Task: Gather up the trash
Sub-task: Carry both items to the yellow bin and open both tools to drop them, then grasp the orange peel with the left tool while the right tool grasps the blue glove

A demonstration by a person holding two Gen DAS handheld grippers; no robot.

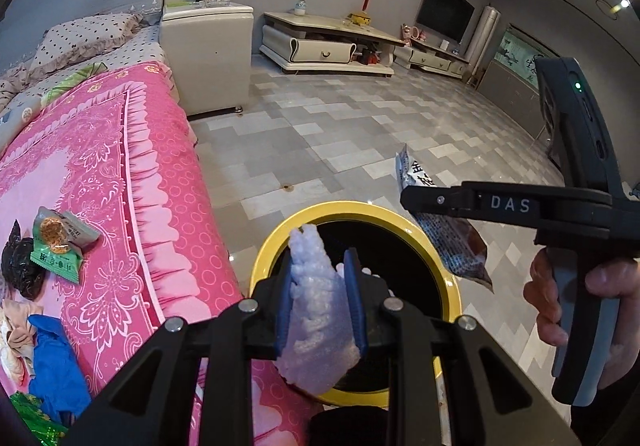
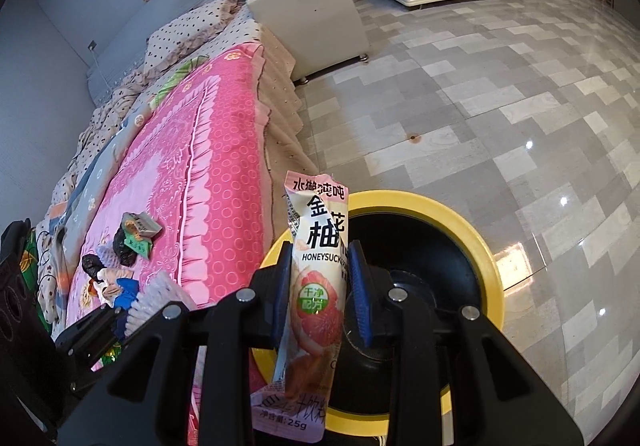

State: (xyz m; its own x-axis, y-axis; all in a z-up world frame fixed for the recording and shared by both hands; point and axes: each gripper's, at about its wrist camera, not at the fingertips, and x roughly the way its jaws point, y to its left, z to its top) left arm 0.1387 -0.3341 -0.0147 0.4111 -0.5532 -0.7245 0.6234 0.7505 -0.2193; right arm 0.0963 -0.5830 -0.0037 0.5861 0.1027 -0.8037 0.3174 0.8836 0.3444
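Over the yellow bin (image 1: 352,211): left gripper (image 1: 320,294) pinched on soft, light white foam scrap (image 1: 320,310); right gripper (image 2: 322,286) squeezed on thin, crinkly, slippery honeysuckle snack wrapper (image 2: 320,246). Best grabbed mid-body.

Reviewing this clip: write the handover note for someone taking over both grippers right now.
Left gripper: shut on a white foam scrap, held over the yellow-rimmed bin.
Right gripper: shut on a honeysuckle drink sachet, also above the bin, jaws pinching its middle.
Done: both pieces are lifted and brought to the bin; neither is released yet.
Left: drop both in. Then go back to the pink bedspread for the green snack wrappers, the black bag and the blue and beige scraps near its foot.
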